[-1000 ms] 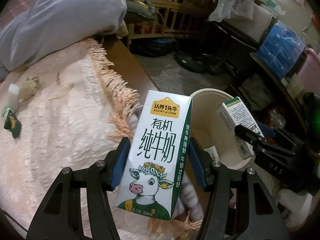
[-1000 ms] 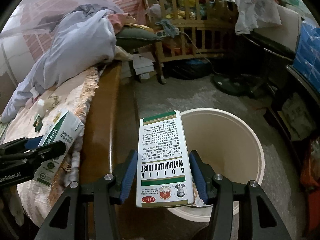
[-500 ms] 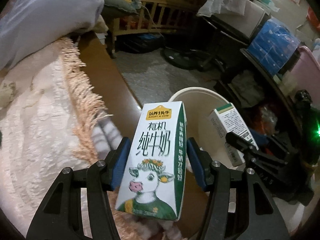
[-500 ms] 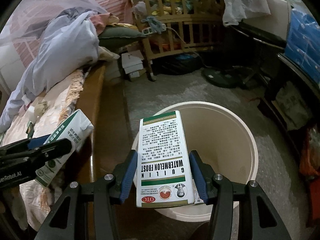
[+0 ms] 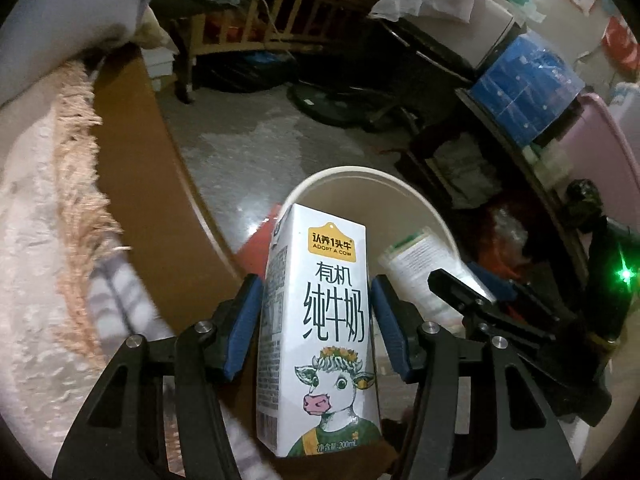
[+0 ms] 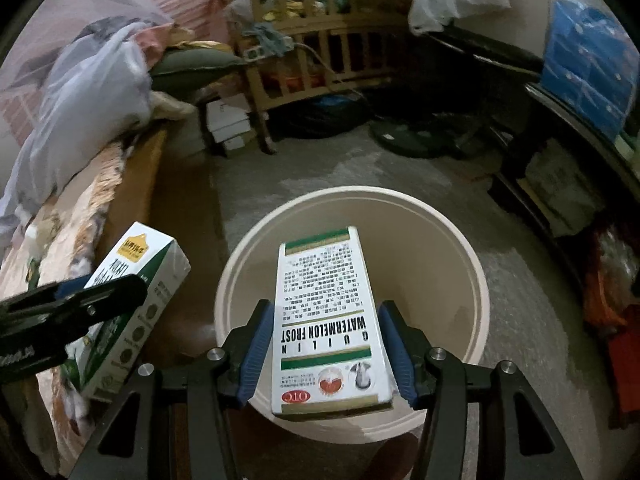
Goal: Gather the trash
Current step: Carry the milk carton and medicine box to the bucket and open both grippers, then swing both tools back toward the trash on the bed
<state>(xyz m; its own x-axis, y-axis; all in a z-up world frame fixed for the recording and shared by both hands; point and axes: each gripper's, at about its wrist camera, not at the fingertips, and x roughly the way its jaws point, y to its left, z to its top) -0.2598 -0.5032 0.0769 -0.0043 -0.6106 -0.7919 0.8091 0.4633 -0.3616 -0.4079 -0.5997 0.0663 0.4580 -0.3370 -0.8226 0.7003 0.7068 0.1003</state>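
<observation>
From your left wrist view, your left gripper (image 5: pixel 316 320) has its jaws clamped on the two sides of a white milk carton (image 5: pixel 320 332) that stands upright between the blue pads, cow picture facing the camera; behind it stands the cream bucket (image 5: pixel 400 188) on the floor, and beside it to the right your right gripper (image 5: pixel 460 292) holds the medicine box (image 5: pixel 416 268) over the bucket's mouth; the bed (image 5: pixel 36 240) with its fringed cover lies to the left. From your right wrist view, your right gripper (image 6: pixel 326 344) has its jaws closed on the medicine box (image 6: pixel 326 320), which hangs over the bucket (image 6: pixel 460 248); to the left, your left gripper (image 6: pixel 72 308) carries the milk carton (image 6: pixel 136 304), tilted, above the edge of the bed (image 6: pixel 132 184), just beside the bucket's rim and not yet over its mouth.
</observation>
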